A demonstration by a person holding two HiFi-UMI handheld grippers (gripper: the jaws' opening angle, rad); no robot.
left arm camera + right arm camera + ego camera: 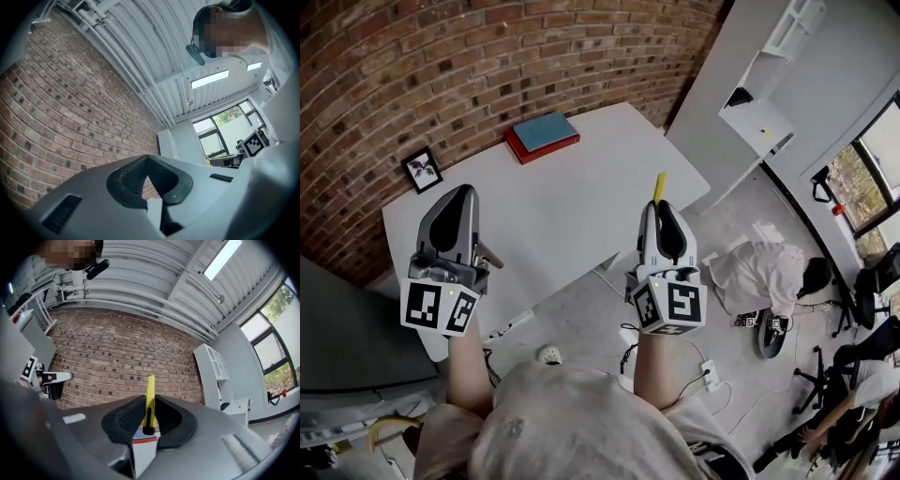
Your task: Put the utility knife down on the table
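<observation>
A slim yellow utility knife (150,401) stands up between the jaws of my right gripper (149,404), which is shut on it. In the head view its yellow tip (658,187) sticks out past the right gripper (660,211), above the right part of the white table (572,211). My left gripper (455,211) hovers over the table's left end. In the left gripper view its jaws (148,161) meet at the tips with nothing between them. Both grippers point up toward the brick wall and ceiling.
A blue book on a red one (542,136) lies at the table's far edge, a small framed picture (422,170) at the far left corner. White shelving (759,84) stands to the right. Cables, bags and office chairs clutter the floor to the right (787,291).
</observation>
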